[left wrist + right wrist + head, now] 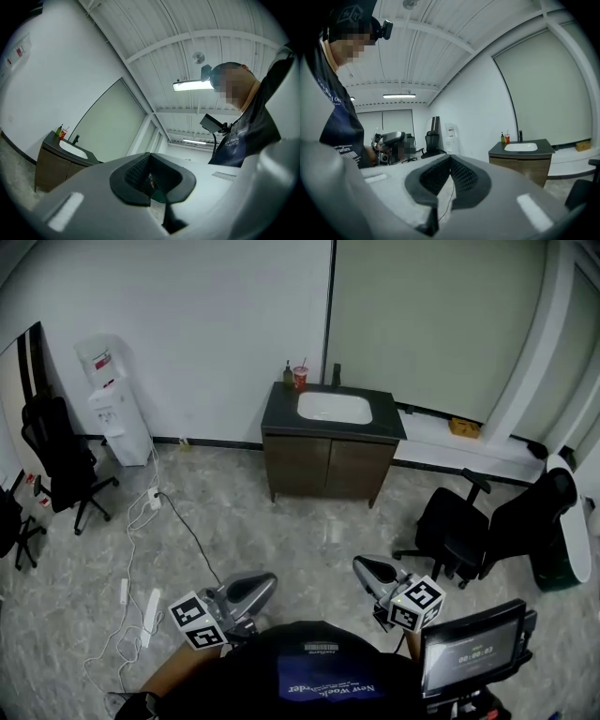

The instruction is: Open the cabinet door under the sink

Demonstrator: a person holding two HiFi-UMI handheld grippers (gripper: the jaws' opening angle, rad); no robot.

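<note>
While cabinet [328,465] under sink [334,408] stands shut at far wall, well apart from grippers | left gripper [251,589] closed, empty | right gripper [375,571] closed, empty | risk: closed jaws could slide off door edge; floor cable [191,534] could trip person

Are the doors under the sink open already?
No, in the head view both cabinet doors under the sink sit flat and closed.
</note>
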